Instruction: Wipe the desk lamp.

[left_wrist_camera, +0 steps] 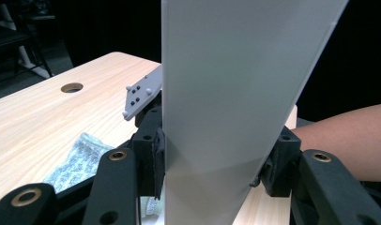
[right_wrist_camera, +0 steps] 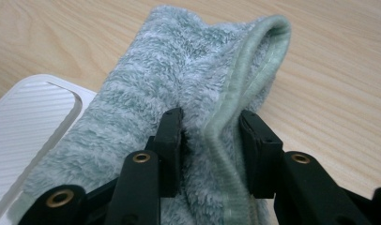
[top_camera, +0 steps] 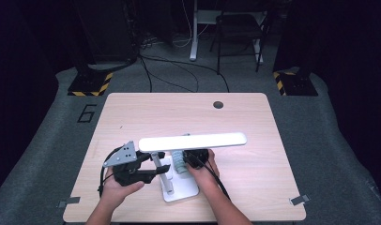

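Cloth (right_wrist_camera: 179, 70) meets desk lamp at the near middle of a pale wooden surface (top_camera: 132, 117), where a person works with 2 hand-held claws. The left claw (left_wrist_camera: 217, 164) is clamped across the lamp's flat white light bar (left_wrist_camera: 235, 84), pads pressed to both edges, steadying it; in the high view that bar (top_camera: 193, 140) runs level above the lamp's white base (top_camera: 181, 191) and slim post. The right claw (right_wrist_camera: 211, 140) pinches a fold of the fluffy grey-green cloth, jaws part closed on its hemmed edge, at about 3 o'clock of the post and just beside the base's ribbed plate (right_wrist_camera: 34, 112). Judging by the pose, the wipe-down of the lamp is under way rather than finished: the cloth lies low on the surface by the base and post, not on the bar. Which parts have already been cleaned cannot be told. A large painted 6 (top_camera: 87, 113) marks the grey floor at 10 o'clock of the surface; no brand or label can be read on lamp or cloth.
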Action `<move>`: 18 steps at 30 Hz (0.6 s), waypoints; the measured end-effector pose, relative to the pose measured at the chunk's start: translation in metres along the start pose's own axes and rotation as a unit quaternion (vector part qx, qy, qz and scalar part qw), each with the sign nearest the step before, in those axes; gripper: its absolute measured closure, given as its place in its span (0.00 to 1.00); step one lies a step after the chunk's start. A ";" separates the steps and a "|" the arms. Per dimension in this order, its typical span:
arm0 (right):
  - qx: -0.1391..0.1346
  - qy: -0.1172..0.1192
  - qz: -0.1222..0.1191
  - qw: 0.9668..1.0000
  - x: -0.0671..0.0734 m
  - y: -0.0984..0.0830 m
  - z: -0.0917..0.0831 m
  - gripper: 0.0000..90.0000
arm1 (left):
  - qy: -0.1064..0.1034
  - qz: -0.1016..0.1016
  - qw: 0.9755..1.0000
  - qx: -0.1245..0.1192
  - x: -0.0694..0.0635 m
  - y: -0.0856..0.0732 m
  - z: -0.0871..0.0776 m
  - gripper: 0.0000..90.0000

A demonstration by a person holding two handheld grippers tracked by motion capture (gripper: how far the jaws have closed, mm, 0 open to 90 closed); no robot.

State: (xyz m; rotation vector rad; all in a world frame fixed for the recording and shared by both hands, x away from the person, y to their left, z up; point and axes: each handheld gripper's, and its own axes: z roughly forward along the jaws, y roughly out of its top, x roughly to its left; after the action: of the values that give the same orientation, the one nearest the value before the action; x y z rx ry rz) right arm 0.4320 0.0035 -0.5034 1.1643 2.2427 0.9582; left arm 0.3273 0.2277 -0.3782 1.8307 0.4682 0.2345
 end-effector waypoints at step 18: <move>-0.011 0.013 -0.035 0.999 0.014 -0.030 -0.033 0.70 | 0.008 -0.004 1.000 0.001 -0.002 0.000 0.000 0.57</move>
State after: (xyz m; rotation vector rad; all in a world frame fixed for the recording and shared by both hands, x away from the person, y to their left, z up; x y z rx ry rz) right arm 0.3869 -0.0096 -0.5048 1.0642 2.2713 0.9719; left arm 0.3257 0.2270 -0.3780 1.8301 0.4872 0.2439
